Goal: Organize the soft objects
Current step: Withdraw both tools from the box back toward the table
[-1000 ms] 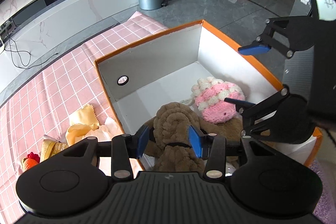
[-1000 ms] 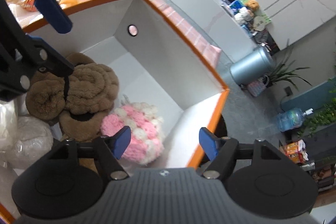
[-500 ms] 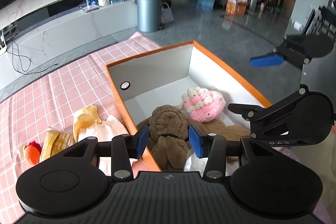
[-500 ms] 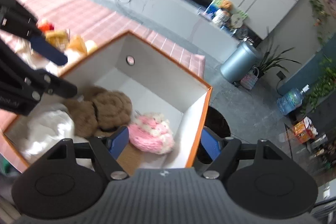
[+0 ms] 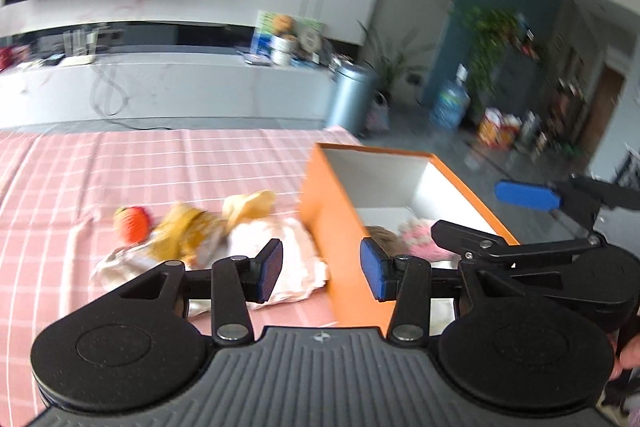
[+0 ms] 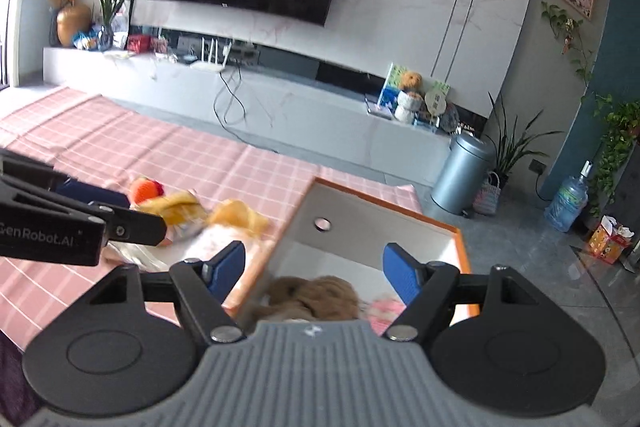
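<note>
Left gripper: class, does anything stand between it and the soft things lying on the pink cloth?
Nothing visible does. The left gripper is open and empty; the white cloth and yellow toy lie just ahead, beside the orange box.

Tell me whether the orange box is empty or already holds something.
Not empty. The orange box is open-topped, and a brown plush and a pink knitted item lie inside.
</note>
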Motion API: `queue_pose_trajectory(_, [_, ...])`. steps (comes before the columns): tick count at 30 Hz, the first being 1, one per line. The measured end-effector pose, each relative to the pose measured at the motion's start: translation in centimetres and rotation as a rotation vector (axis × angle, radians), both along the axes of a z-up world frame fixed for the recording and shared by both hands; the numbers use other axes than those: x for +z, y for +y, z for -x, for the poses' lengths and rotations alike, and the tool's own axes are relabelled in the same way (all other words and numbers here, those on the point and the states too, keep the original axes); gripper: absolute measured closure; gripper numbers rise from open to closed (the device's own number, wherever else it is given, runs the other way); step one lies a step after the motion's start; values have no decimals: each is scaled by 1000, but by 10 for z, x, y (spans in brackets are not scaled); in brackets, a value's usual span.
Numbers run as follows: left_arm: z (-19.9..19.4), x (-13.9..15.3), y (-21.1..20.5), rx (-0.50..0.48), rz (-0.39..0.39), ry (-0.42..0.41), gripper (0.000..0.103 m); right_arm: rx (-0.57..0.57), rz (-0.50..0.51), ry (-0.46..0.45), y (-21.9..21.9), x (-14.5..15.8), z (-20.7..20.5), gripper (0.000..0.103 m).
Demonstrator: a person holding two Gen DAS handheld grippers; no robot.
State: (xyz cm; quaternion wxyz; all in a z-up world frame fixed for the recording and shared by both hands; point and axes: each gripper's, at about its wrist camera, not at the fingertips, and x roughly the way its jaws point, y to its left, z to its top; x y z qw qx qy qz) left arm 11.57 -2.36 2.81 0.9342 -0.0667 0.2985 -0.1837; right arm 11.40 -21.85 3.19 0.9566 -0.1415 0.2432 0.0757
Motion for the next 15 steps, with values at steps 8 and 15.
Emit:
queue_pose_trajectory(8, [13,-20,46,120,35,6,50,11,-82,-10,42,-24,8,28])
queue_pose_trajectory(15, [14,-43,70,191,60,65,50,37,-118,30,69,-48,7,35])
